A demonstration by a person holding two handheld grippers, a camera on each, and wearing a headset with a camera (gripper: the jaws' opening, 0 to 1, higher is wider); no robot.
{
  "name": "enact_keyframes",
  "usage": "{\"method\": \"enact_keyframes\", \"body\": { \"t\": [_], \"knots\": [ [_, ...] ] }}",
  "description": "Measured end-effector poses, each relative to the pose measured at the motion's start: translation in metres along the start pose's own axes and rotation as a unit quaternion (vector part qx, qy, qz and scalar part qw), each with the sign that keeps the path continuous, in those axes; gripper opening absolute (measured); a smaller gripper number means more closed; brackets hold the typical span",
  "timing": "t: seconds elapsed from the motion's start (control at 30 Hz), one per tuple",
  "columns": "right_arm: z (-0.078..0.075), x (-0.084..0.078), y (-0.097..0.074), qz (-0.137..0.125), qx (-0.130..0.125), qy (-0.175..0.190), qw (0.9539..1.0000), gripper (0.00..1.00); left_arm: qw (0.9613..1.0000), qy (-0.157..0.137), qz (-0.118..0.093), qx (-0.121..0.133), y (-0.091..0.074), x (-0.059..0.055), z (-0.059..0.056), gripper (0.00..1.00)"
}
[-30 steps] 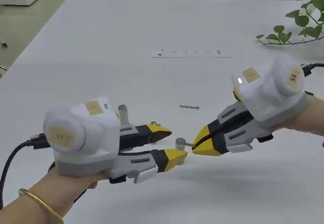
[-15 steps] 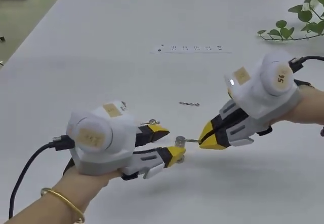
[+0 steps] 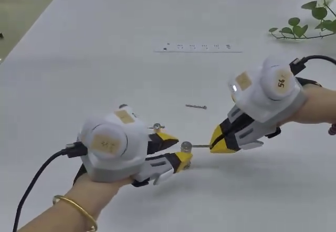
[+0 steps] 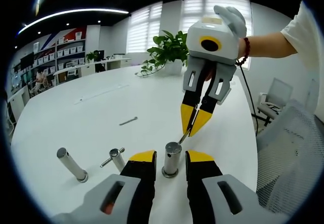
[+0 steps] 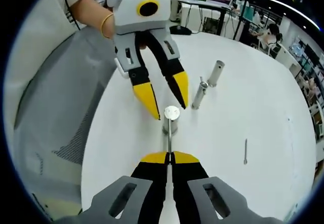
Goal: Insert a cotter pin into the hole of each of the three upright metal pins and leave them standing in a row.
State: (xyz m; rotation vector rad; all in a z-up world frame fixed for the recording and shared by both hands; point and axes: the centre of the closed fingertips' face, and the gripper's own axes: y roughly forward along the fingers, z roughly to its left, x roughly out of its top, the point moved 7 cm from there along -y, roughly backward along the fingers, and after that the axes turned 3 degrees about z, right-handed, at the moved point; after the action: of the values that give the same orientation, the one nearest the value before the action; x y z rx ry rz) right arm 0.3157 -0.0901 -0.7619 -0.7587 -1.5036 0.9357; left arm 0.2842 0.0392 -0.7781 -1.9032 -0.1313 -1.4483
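Straddling the upright metal pin [image 4: 172, 158] on the table [image 3: 157, 74] with the left gripper [image 3: 179, 149], jaws apart. Pinching a cotter pin [image 5: 168, 133] in the closed right gripper [image 3: 214, 147], tip at that pin's head.

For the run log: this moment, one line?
left gripper: open, astride near pin | right gripper: shut on cotter pin, tip at near pin | middle pin: cottered

The left gripper [image 3: 181, 149] is low, jaws apart. The right gripper [image 3: 213, 146] points toward it, jaws closed on a cotter pin [image 3: 201, 146].
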Motion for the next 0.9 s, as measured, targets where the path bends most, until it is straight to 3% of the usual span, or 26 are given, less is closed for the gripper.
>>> {"method": "enact_keyframes", "body": {
  "t": [0.6,0.7,0.9],
  "knots": [
    [-0.0049,0.0013,0.0014,0.004,0.006,-0.007,0.9999,0.03,0.9999,0.008,0.004,-0.006,0.0035,0.0005,0.0002,0.15],
    [-0.0069,-0.0028,0.0027,0.017,0.003,-0.013,0.9998,0.03,0.9999,0.009,0.005,-0.007,0.0038,-0.0001,0.0000,0.14],
    [-0.0052,-0.0013,0.0066,0.019,0.005,-0.017,0.9997,0.03,0.9999,0.009,0.006,-0.011,0.0041,-0.0005,-0.0008,0.12]
  ]
}}
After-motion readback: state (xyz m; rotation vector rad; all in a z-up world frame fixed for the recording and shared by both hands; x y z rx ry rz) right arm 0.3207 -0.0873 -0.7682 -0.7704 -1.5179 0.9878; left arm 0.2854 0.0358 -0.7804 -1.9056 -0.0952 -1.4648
